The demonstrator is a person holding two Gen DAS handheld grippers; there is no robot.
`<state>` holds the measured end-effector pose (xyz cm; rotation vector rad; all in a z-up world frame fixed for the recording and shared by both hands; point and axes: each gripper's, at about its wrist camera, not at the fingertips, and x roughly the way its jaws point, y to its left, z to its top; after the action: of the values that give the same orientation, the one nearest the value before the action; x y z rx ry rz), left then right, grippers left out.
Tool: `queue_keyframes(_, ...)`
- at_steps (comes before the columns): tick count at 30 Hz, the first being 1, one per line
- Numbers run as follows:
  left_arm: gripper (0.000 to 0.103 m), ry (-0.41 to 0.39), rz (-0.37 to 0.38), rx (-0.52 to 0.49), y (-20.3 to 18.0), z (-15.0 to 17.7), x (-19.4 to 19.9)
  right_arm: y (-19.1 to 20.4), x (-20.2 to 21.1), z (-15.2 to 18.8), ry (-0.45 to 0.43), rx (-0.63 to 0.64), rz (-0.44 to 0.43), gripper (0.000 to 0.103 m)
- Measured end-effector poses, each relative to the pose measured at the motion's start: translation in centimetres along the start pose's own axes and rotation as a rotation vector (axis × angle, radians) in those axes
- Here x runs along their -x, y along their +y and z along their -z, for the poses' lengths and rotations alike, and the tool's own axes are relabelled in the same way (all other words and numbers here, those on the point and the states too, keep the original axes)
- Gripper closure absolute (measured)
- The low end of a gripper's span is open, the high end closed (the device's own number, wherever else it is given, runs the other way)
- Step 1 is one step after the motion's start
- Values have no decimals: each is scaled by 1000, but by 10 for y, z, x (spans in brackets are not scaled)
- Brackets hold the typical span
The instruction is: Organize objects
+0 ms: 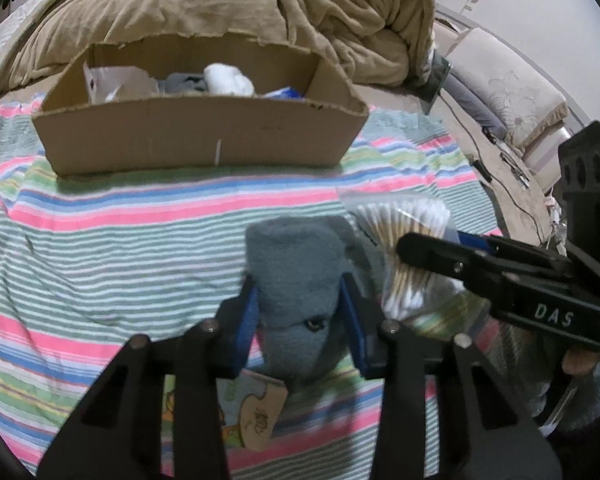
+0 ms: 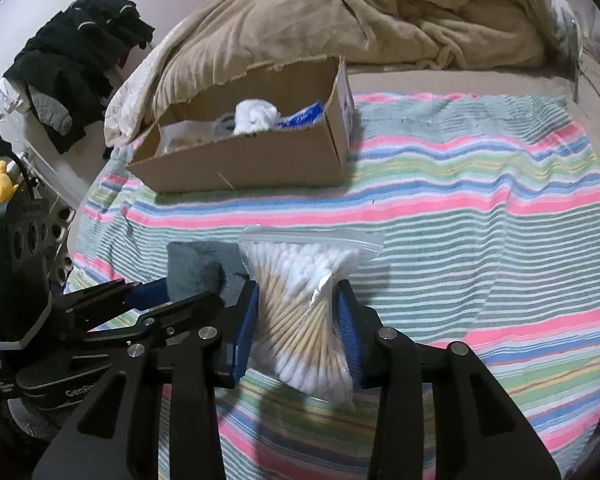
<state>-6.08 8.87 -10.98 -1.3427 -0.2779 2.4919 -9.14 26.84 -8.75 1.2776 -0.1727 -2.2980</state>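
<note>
My left gripper [image 1: 300,300] is shut on a grey-blue fleece sock [image 1: 296,272] with a paper tag [image 1: 264,412], its blue pads pressing both sides, low over the striped blanket [image 1: 120,248]. My right gripper [image 2: 298,304] is shut on a clear zip bag of cotton swabs [image 2: 300,300], squeezed at its waist. In the left wrist view the right gripper [image 1: 416,248] and the swab bag [image 1: 412,224] sit just right of the sock. In the right wrist view the left gripper [image 2: 196,296] holds the sock [image 2: 196,268] just left of the bag. An open cardboard box [image 1: 196,136] stands farther back.
The box [image 2: 252,152] holds a white bundle [image 2: 256,116], a grey item and a blue packet. A rumpled tan blanket [image 1: 240,0] is piled behind it. Dark clothes [image 2: 76,60] hang at the far left; a sofa [image 1: 508,96] and cables lie to the right.
</note>
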Motion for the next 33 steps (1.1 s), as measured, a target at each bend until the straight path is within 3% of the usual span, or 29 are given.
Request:
queue_keyframes(19,65,-66,22,-23,-7,-18,31,3,38,-26,-107,7,-10,63)
queue_keyframes(33,65,-164,24,-72,-15,-66,66,10,59,-58,-192,34,-18,63)
